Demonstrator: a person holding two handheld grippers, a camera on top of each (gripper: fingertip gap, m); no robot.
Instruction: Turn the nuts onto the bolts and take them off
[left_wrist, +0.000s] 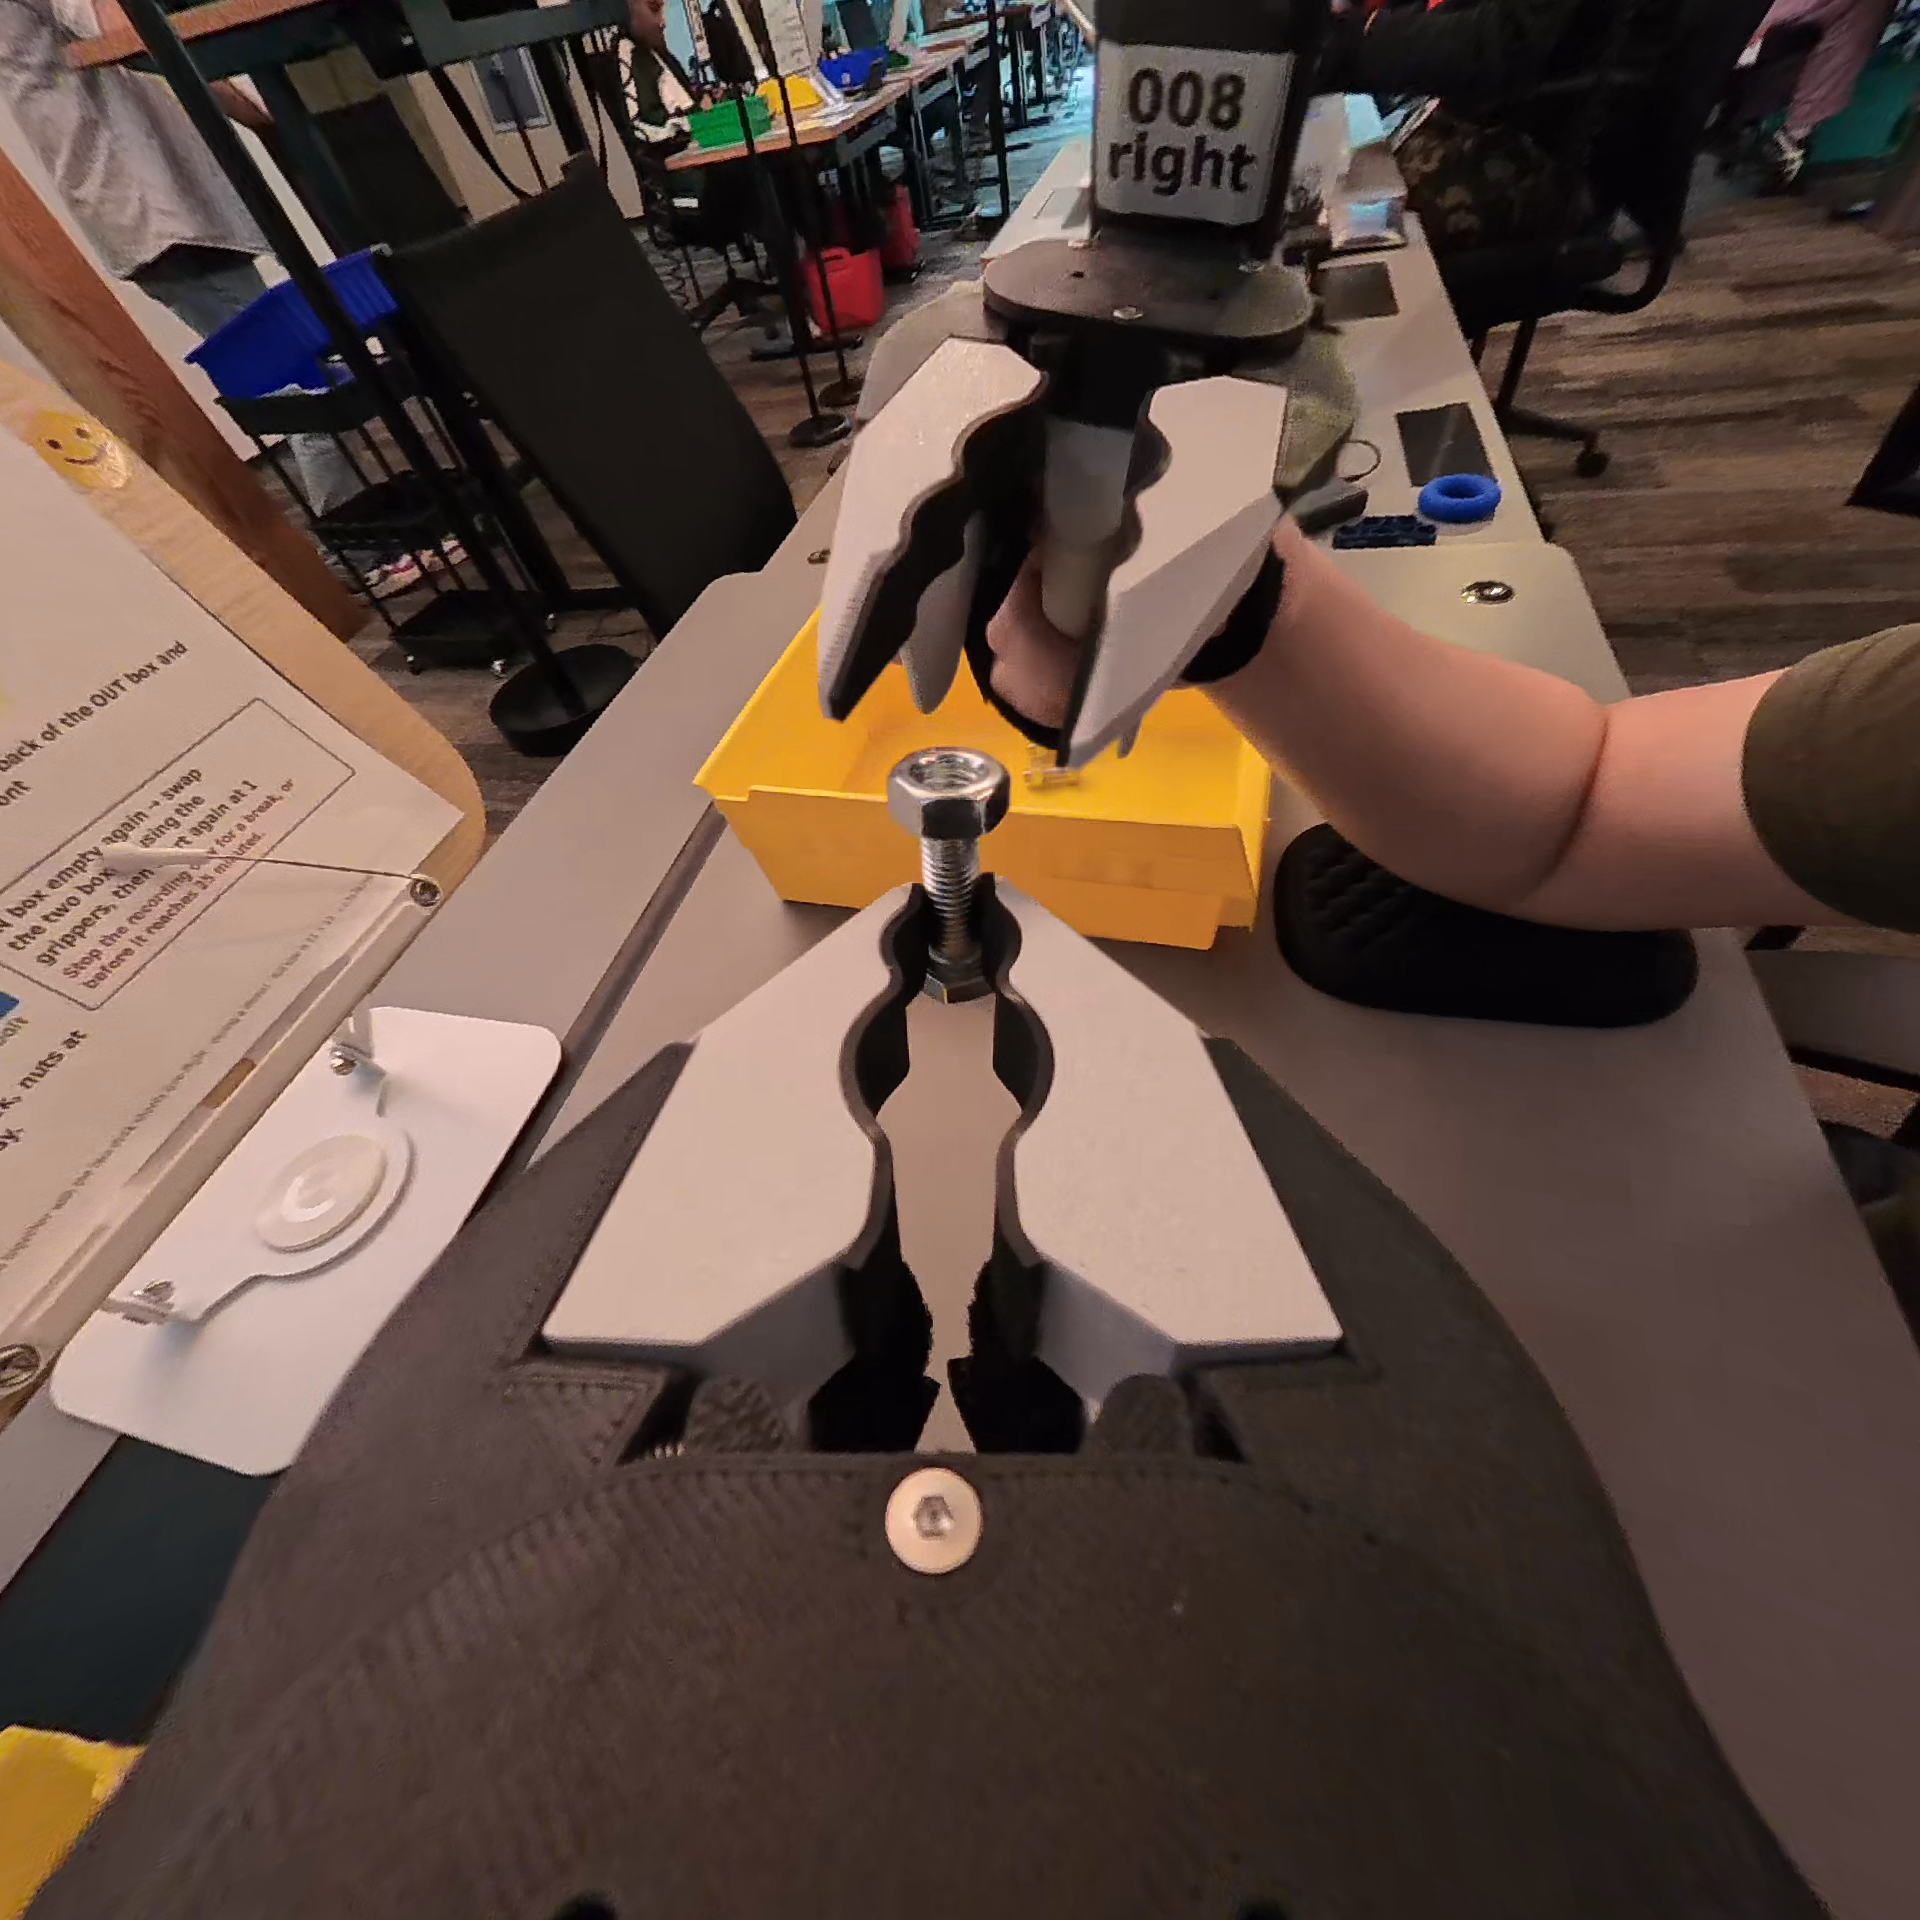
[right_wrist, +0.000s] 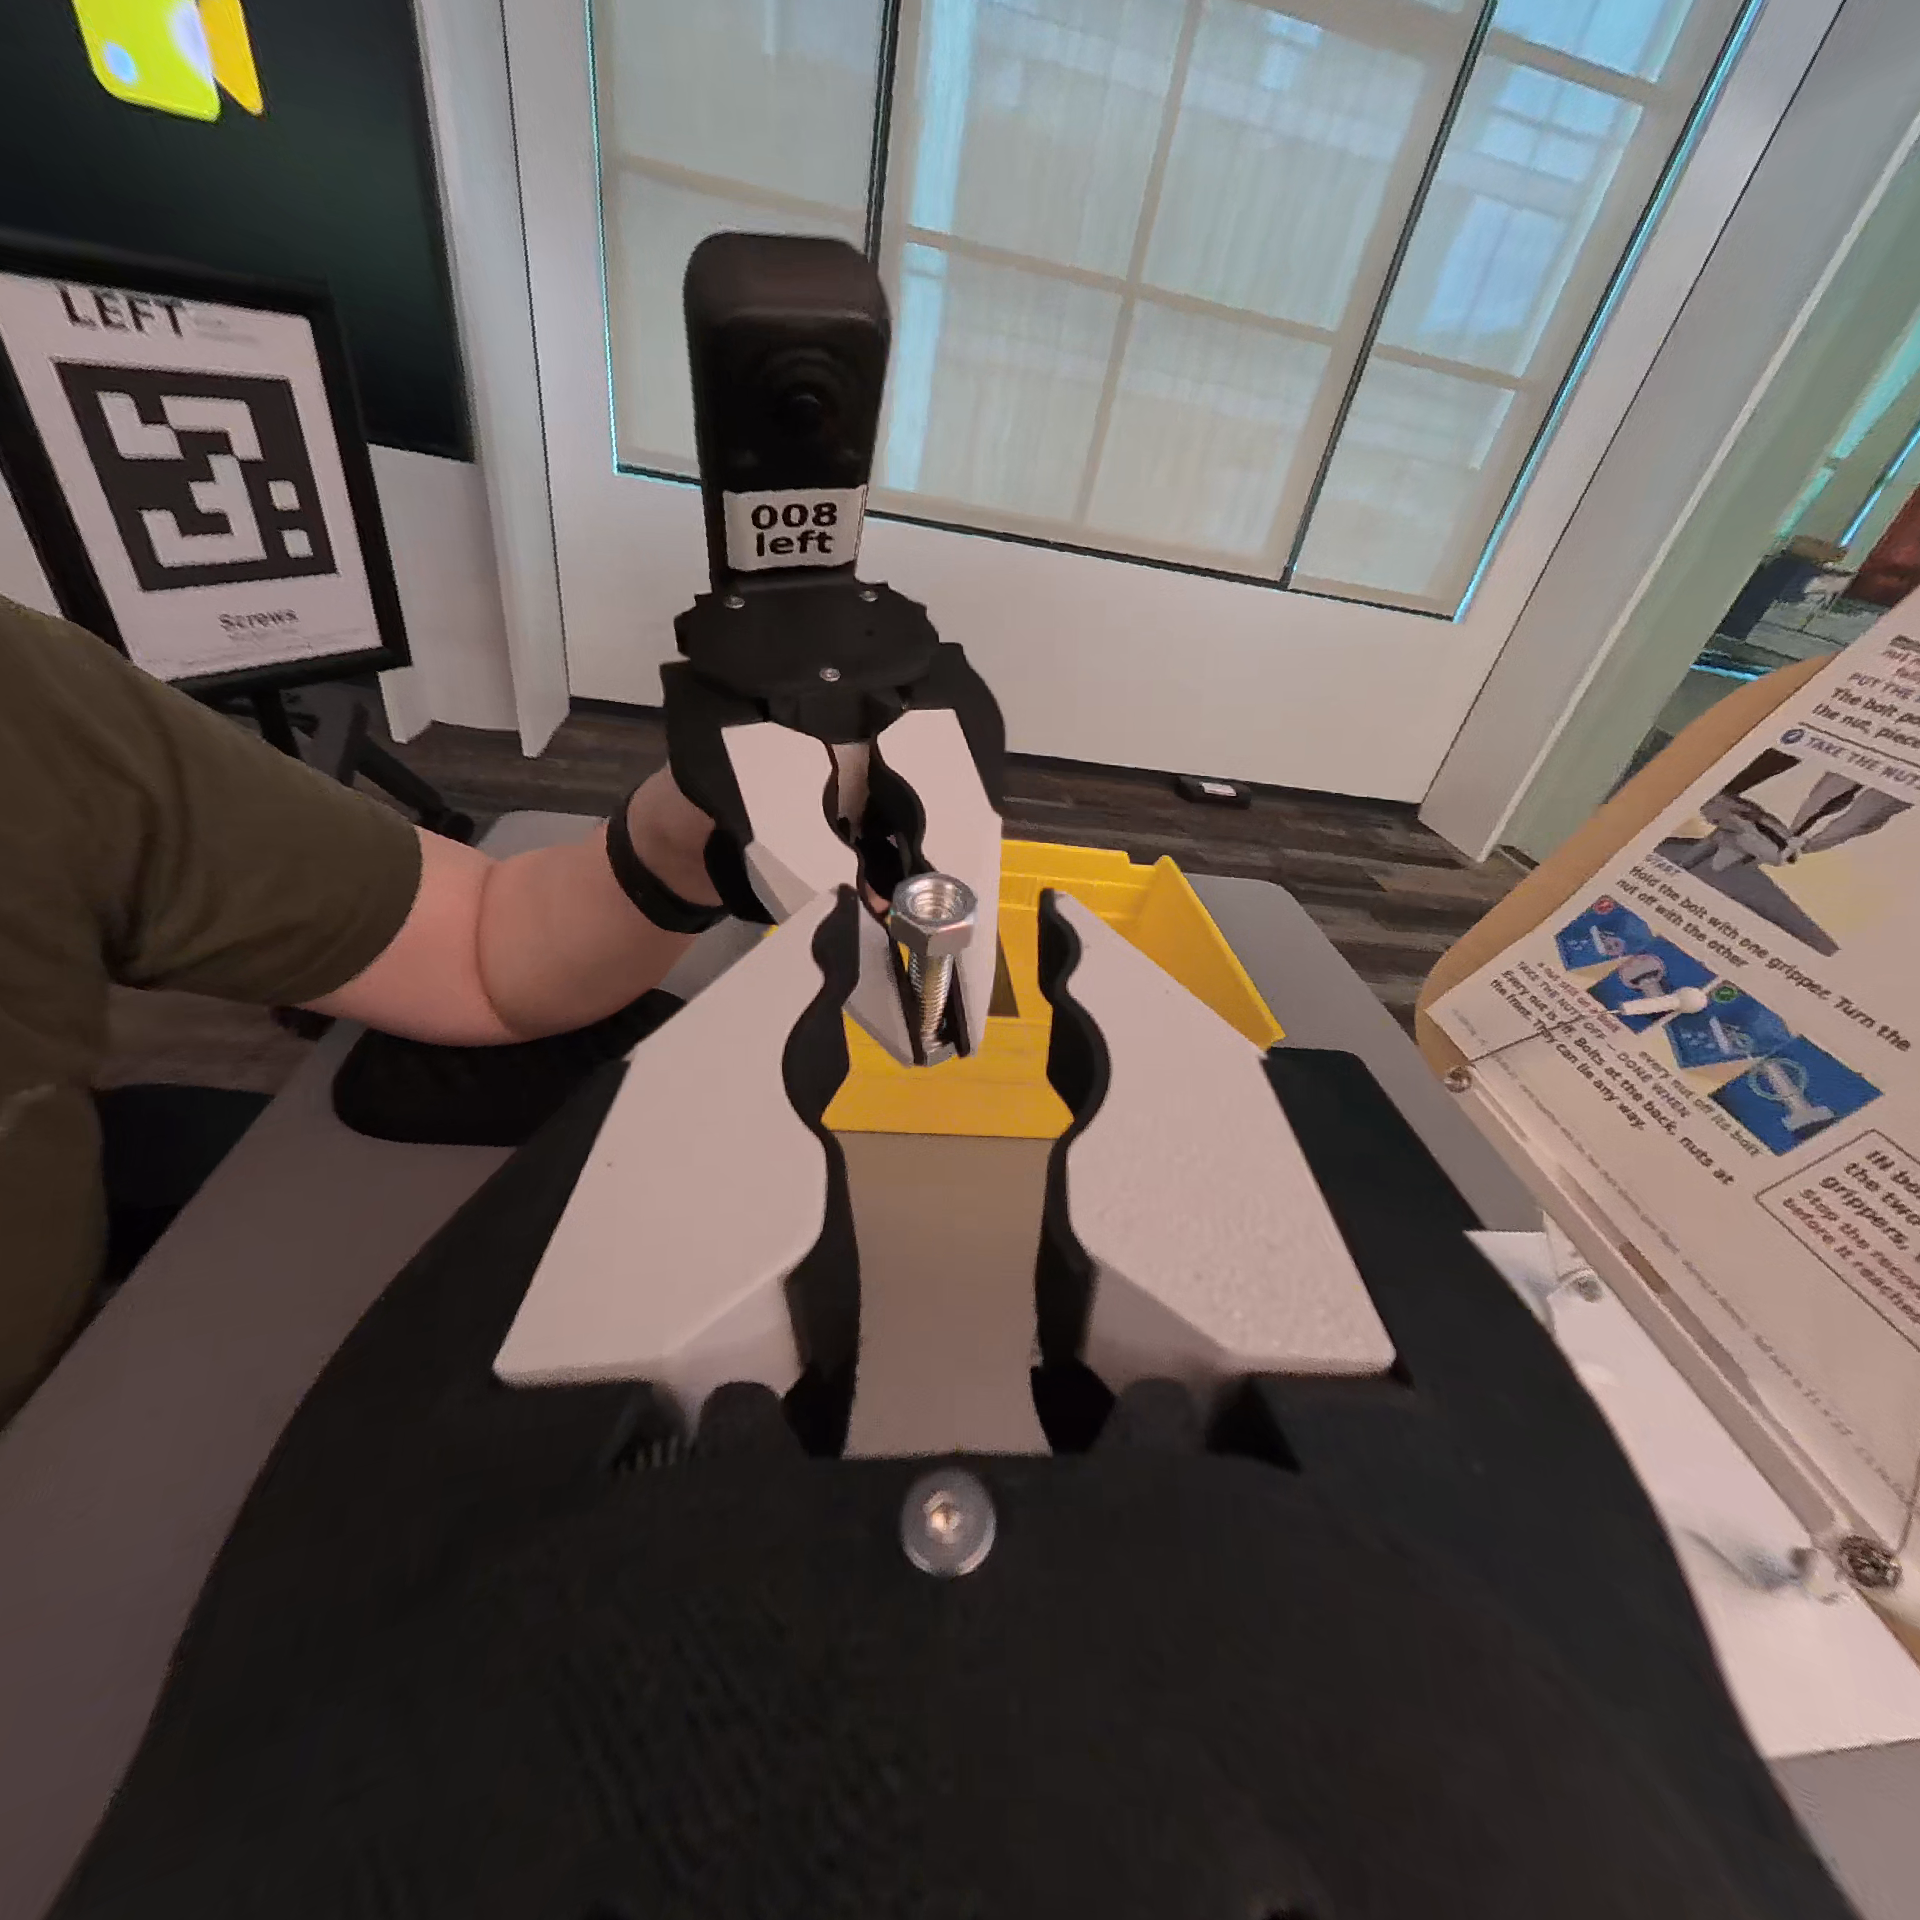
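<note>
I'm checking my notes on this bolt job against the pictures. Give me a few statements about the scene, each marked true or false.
1. The left hand-held gripper is shut on the bolt. True.
2. The right hand-held gripper grips the nut. False: it is open, near the nut.
3. The nut sits at the bolt's top end. True.
4. The bin behind the bolt is blue. False: it is yellow.
5. The bolt lies flat on the table. False: it is held upright.

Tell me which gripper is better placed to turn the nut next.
Right. The right gripper hangs open and empty just above the nut, which sits at the bolt's free end. The left gripper is shut on that bolt.
</note>
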